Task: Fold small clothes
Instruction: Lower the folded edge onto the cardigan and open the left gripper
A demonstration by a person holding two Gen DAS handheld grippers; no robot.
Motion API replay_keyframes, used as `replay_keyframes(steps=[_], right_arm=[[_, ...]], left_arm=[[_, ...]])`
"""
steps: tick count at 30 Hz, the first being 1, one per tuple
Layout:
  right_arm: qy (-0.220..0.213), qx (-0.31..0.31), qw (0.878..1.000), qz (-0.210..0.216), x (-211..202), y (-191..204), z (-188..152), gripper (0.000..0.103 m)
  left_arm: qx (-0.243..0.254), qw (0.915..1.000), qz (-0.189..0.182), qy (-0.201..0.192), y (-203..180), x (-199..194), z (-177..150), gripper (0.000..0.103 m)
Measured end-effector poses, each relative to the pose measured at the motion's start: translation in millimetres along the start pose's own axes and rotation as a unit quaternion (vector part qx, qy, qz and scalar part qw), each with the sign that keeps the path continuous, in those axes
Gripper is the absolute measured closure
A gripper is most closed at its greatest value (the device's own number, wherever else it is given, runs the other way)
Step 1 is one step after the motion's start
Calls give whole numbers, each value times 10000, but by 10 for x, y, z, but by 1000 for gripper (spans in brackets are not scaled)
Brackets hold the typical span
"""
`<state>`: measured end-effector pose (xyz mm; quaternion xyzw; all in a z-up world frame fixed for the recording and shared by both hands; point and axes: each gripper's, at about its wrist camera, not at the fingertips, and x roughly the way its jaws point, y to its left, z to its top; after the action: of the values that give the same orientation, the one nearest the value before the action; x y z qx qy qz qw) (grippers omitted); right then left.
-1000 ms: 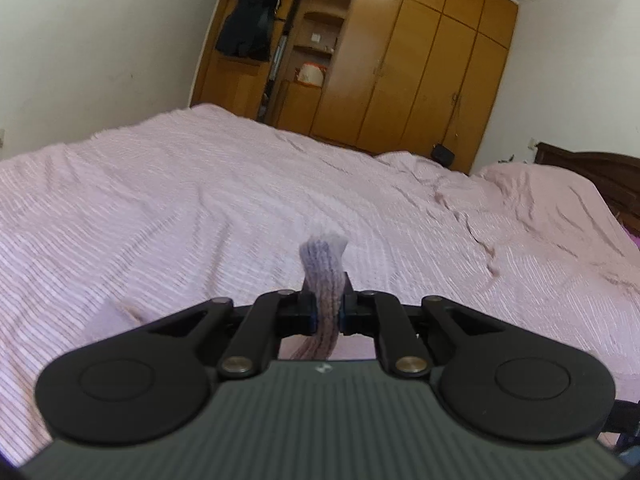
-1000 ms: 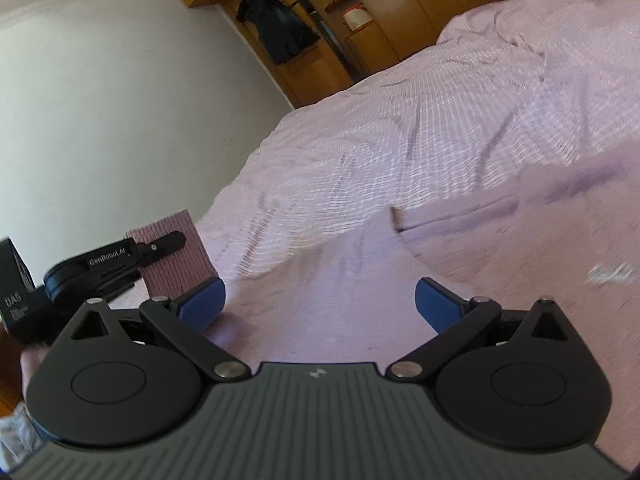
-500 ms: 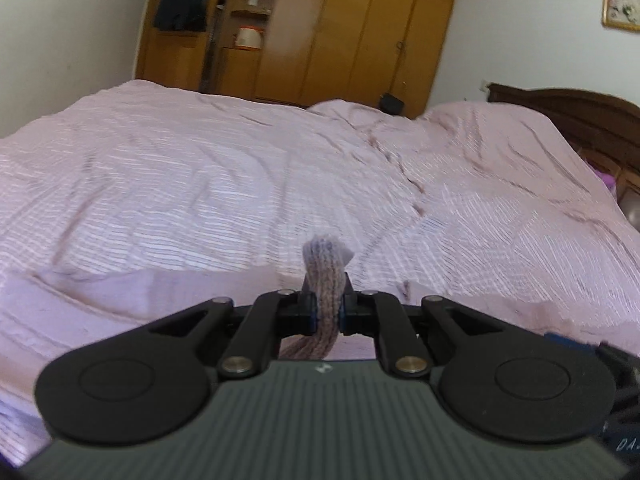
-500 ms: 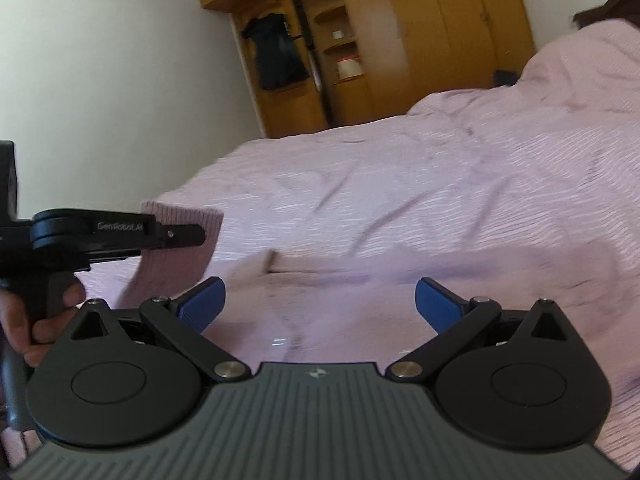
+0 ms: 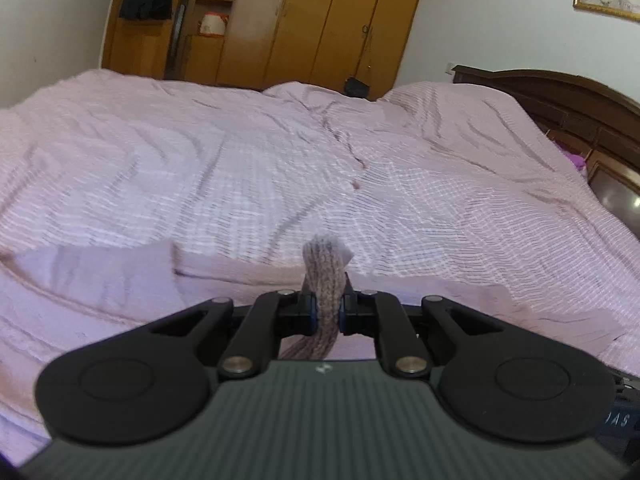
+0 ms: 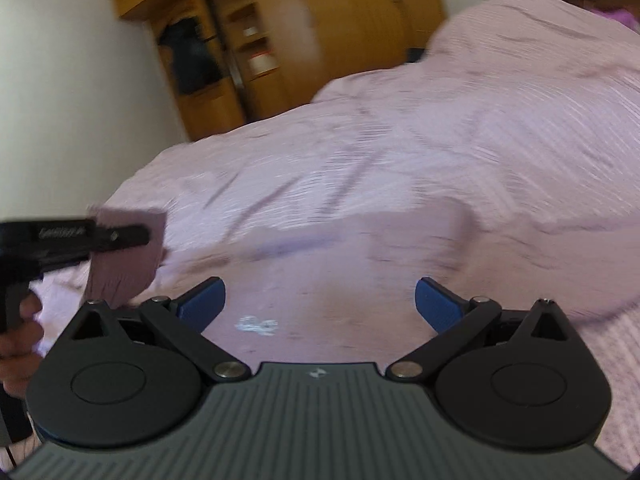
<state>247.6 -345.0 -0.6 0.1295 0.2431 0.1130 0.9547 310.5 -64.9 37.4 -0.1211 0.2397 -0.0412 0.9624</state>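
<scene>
A ribbed cuff (image 5: 325, 276) of the pink garment (image 5: 100, 280) is pinched by the left gripper (image 5: 327, 314) above the bed (image 5: 280, 168); the right gripper (image 6: 320, 304) is held spread, nothing between.

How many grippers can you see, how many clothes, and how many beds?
Grippers: 2, the left gripper pinching the ribbed cuff and the right gripper with fingers apart.
Clothes being folded: 1, a pink garment spread on the bed.
Beds: 1, the bed under a pink striped sheet.
Total: 4
</scene>
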Motion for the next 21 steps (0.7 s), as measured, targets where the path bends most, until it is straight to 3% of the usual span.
replay_keyframes(steps=[6,14,21], right_arm=[[-117,188,9996,-148,-72,-240,45,0],[-17,-114,9999,-74,71,-22,95,0],[42,-193,9973,-706,71,-29,83,0]], left_arm=[[150,9998,-89,123,-273,125,-89,92],[-48,9997,-149,172,-438,206,-127,92],[159,9994,-233,212,-695,329,-226,90]])
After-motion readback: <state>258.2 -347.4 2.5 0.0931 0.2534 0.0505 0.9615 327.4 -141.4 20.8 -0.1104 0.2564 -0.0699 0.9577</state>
